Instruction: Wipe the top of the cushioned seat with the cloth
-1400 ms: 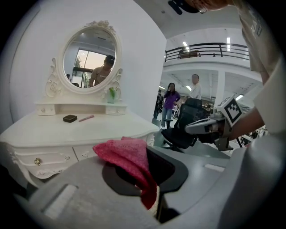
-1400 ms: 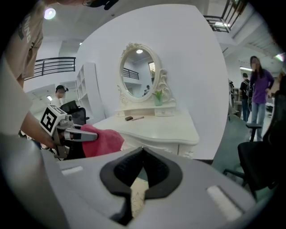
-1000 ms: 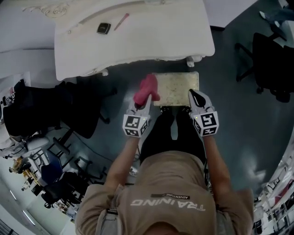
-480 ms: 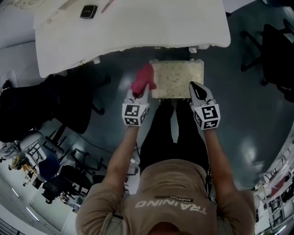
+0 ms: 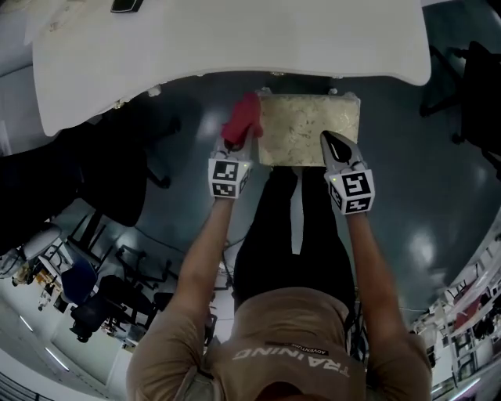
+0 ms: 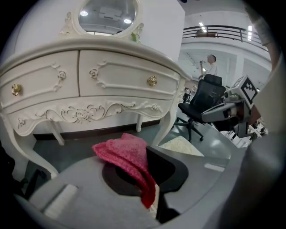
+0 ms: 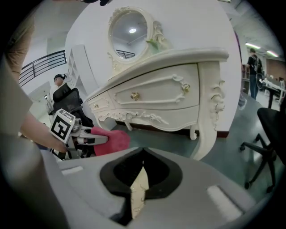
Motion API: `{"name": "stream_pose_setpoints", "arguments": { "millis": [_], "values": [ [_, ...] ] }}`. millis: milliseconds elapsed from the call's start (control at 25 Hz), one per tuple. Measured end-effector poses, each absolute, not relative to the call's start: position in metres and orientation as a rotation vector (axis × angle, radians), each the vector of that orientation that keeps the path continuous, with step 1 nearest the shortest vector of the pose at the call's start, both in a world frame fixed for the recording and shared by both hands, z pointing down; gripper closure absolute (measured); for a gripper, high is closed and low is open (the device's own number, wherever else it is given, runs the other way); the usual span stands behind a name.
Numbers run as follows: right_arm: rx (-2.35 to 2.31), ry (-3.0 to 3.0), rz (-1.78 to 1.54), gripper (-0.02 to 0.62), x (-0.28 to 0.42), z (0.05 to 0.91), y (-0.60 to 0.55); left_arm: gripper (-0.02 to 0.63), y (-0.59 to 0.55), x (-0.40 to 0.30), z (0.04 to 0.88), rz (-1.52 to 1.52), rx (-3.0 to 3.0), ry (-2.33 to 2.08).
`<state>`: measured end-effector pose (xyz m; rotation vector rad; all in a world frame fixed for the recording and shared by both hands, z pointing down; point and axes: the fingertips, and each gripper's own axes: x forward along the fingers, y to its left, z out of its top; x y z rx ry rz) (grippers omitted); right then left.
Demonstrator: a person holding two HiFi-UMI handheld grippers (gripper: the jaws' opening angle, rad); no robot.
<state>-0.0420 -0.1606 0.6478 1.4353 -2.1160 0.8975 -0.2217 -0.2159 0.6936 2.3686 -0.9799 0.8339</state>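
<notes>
**Head view, seat-wiping station: cloth held at seat's left edge, wipe not under way**

Item 1. Cream, speckled rectangular cushioned seat (image 5: 307,129), at 12 o'clock from the person's knees and partly tucked under the white ornate dressing table (image 5: 235,39). Both now sit higher in the head view than a second ago. The table's dark flat device (image 5: 125,5) has slid to the top edge.

Item 2. Pink fluffy cloth (image 5: 243,117), bunched at the seat's 9 o'clock edge, as before. Whether it touches the cushion cannot be told. In the left gripper view the cloth (image 6: 127,156) drapes out from between the jaws, which are clamped on it.

Item 3. Left gripper (image 5: 233,146), pointing to 12 o'clock beside the seat's left edge and still pinching the cloth. From the right gripper view it (image 7: 96,139) shows at 9 o'clock, the cloth (image 7: 112,139) at its tip.

Item 4. Right gripper (image 5: 327,138), over the seat's 5 o'clock corner, position on the seat unchanged. Its jaws meet with nothing held, and the cream cushion (image 7: 138,192) shows below them.
</notes>
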Motion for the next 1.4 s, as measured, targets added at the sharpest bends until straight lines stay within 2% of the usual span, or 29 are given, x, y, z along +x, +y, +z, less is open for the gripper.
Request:
{"name": "stream_pose_setpoints", "arguments": {
  "millis": [520,920,1400],
  "values": [
    [1.367,-2.104,0.932,0.594,-0.082,0.723,-0.168,0.568,-0.235,-0.243,0.791,0.899,2.294,-0.942],
    [1.357,-2.108,0.946,0.594,-0.077,0.748,-0.172,0.568,-0.237,-0.249,0.829,0.947,2.219,-0.95],
    [1.417,-2.087,0.974,0.594,-0.029,0.752,-0.142,0.568,-0.24,-0.193,0.843,0.986,2.233,-0.957]
  ]
}}
